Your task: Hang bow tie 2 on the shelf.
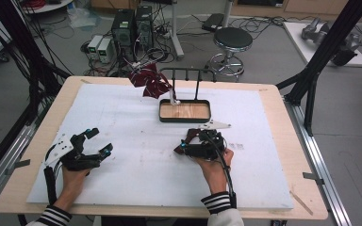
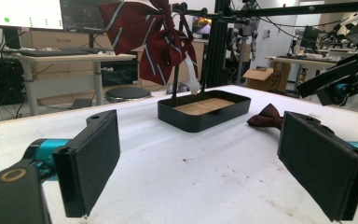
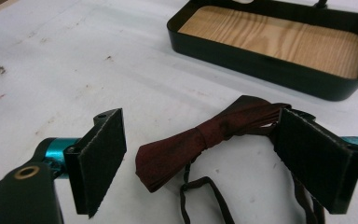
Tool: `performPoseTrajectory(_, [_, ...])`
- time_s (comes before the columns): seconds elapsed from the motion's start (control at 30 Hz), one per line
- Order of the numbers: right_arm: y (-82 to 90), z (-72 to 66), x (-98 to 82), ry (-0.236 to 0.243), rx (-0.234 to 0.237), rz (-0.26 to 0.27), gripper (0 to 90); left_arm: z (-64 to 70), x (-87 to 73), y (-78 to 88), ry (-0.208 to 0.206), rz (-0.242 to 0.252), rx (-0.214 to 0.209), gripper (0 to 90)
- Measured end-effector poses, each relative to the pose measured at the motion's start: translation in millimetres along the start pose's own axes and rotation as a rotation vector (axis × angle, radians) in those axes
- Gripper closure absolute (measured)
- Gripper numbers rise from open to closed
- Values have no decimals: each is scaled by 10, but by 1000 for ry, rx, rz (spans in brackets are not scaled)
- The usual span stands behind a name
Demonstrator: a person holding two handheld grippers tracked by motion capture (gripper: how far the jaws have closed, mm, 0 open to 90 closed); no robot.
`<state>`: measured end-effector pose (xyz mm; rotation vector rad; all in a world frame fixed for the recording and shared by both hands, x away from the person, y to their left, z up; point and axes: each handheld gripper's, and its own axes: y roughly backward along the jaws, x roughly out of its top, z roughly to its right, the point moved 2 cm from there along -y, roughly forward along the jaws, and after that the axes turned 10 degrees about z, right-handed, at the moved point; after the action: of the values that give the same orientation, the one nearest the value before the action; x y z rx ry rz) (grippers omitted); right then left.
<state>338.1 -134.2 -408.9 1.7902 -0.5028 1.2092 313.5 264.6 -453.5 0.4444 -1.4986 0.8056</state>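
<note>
So one striped dark-red bow tie is already hung on the black metal stand with its wood-lined tray, while the plain dark-red bow tie just in front of that tray is straddled, not yet clamped, by the wide-apart right gripper, and the left gripper is held agape, empty, well off to the tray's left.

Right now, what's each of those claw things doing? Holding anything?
Left gripper: open, holding nothing, over the bare white table.
Right gripper: open, jaws either side of the dark red bow tie, not clamped.

Bright, even indoor light — soft shadows, slight blur.
</note>
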Motion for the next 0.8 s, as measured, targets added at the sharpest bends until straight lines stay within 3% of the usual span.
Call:
performPoseTrajectory(0.47, [-120,-11,-65,13,26,-100,208,-4,2,2,-2,0,4,134])
performPoseTrajectory(0.8, [-199,-7,-88,1,1,-137,277,-4,2,2,-2,1,4,134])
